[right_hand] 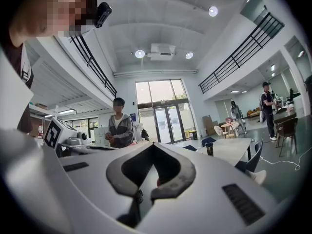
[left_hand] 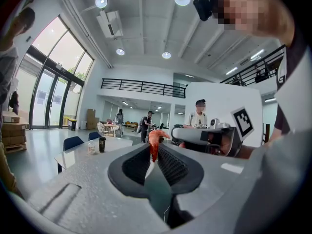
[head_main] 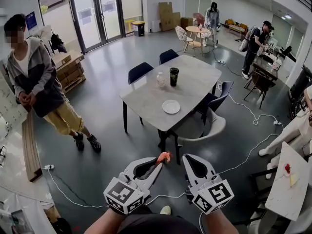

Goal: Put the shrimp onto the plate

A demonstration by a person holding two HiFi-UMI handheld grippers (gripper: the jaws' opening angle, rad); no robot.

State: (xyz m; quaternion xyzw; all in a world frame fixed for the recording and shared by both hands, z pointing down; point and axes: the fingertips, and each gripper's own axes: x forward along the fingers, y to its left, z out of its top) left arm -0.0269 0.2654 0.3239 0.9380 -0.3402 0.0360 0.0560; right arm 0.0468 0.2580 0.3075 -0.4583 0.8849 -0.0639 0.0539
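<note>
- Here, in the head view, the left gripper (head_main: pixel 158 164) and right gripper (head_main: pixel 187 161) are side by side at the near edge, above the grey floor (head_main: pixel 107 130), both pointing toward the table (head_main: pixel 146 99).
- Left gripper: its own view shows the jaws (left_hand: pixel 152 147) closed on the shrimp (left_hand: pixel 154 139). The orange-red body is pinched between the ribbed pads and its upper end sticks out past the tips.
- Shrimp in the head view (head_main: pixel 164 157): it is at the left gripper's tips, in the air, just left of the right gripper's tips. It is on the near side of the table and well apart from the plate.
- Right gripper: its own view shows the jaws (right_hand: pixel 153 144) brought together, tips touching, with nothing gripped at the tips. A small reddish spot shows low in the gap behind them, and what it is cannot be told.
- Plate (head_main: pixel 171 107): white, round and bare, lying flat on the table near its near right edge.
- Cup (head_main: pixel 174 76) and bottle (head_main: pixel 160 79): the dark cup and clear bottle stand upright, close together, at the middle of the table, beyond the plate.
- Chairs (head_main: pixel 139 71): blue ones stand at the table's far side, and one more at its right.
- Person (head_main: pixel 36 82): stands at the far left in a grey jacket and yellow trousers, hands clasped.
</note>
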